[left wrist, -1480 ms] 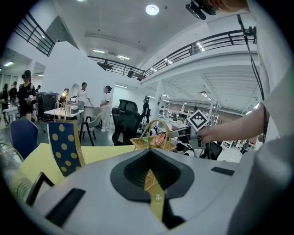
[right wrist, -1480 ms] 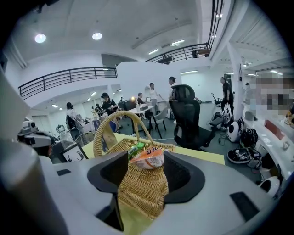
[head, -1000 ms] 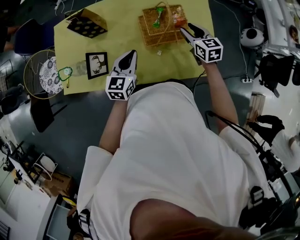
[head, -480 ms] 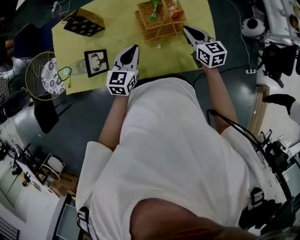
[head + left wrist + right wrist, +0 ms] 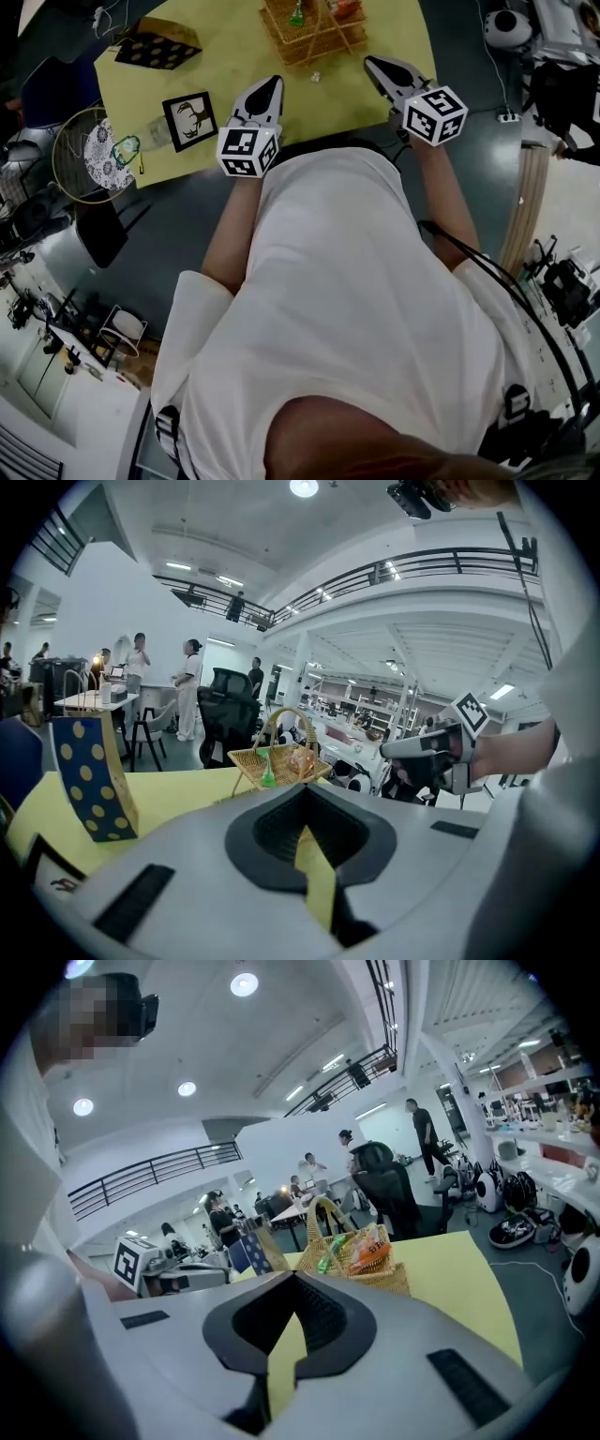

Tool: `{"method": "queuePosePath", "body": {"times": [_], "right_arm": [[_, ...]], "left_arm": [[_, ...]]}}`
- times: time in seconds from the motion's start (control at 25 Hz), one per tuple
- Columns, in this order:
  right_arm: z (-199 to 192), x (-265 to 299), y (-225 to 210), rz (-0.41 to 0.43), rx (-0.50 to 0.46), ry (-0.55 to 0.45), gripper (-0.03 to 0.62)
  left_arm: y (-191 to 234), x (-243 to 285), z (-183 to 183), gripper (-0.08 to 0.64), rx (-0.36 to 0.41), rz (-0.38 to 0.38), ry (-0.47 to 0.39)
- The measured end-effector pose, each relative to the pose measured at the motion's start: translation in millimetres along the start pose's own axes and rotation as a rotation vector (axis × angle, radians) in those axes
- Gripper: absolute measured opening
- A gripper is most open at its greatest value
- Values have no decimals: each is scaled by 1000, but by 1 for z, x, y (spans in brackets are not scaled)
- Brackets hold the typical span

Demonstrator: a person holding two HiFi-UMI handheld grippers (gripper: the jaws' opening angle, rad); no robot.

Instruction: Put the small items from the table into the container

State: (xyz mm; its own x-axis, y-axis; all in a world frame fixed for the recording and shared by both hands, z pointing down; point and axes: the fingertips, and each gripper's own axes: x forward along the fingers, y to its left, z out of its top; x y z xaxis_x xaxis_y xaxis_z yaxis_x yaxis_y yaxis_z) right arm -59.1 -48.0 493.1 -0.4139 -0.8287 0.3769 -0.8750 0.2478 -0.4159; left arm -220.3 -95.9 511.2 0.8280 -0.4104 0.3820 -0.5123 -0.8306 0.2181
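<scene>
Left claw and right claw both fully closed, empty, over near edge of yellow counter. Right gripper view shows wicker basket holding orange packet and green item; only head view shows small white piece just beside it.

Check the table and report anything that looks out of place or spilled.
One small pale item lies loose on the yellow table, just outside the wicker basket, while other items already sit inside it. Nothing looks spilled or damaged.
</scene>
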Motion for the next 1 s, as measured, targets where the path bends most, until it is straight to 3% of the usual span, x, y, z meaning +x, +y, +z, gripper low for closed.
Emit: {"method": "queuePosePath", "body": {"times": [0.32,0.52,1.0], "right_arm": [[-30,-21,4,-35,44,32,15],[-44,-33,6,-33,47,49,15],[-75,-60,3,-13,58,106,15]], "left_arm": [[-13,21,-17,8,21,-57,51],[-21,34,-32,8,35,-53,88],[-19,92,-133,10,38,-48,331]]}}
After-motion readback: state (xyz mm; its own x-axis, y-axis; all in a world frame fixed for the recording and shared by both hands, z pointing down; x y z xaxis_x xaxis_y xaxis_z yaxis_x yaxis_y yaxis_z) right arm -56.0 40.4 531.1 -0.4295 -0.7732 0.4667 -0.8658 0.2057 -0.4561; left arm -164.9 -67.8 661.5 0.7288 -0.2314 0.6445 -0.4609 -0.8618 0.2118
